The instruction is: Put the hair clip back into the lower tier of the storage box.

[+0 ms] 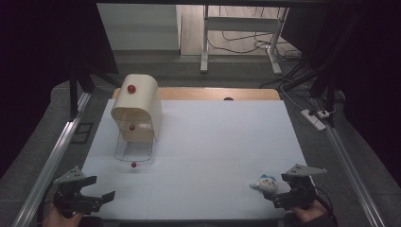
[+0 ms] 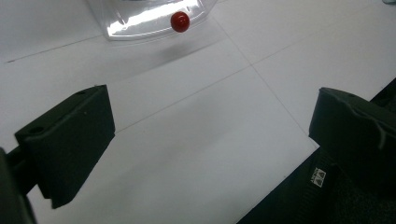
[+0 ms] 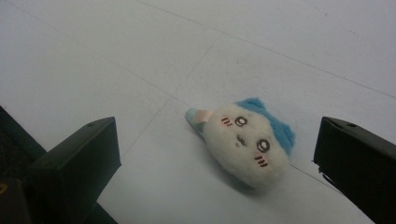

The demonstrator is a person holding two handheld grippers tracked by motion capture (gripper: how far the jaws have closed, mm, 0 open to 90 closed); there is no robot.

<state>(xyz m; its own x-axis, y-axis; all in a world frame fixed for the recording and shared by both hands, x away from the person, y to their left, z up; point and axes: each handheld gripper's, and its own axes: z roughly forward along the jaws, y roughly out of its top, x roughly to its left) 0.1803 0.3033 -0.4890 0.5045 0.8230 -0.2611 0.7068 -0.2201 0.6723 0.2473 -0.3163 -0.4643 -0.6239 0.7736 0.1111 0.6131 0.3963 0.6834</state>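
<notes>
plush toy (image 3: 247,144) | lying between right tool (image 3: 215,158) jaws | untouched

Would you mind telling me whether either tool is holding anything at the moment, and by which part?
Nothing is held. The right tool stands open around the small plush toy without touching it, and the left tool is open over bare table.

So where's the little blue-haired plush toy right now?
The plush toy lies on the white table near its front right corner, just ahead of the open right gripper and far from the wooden box.
</notes>
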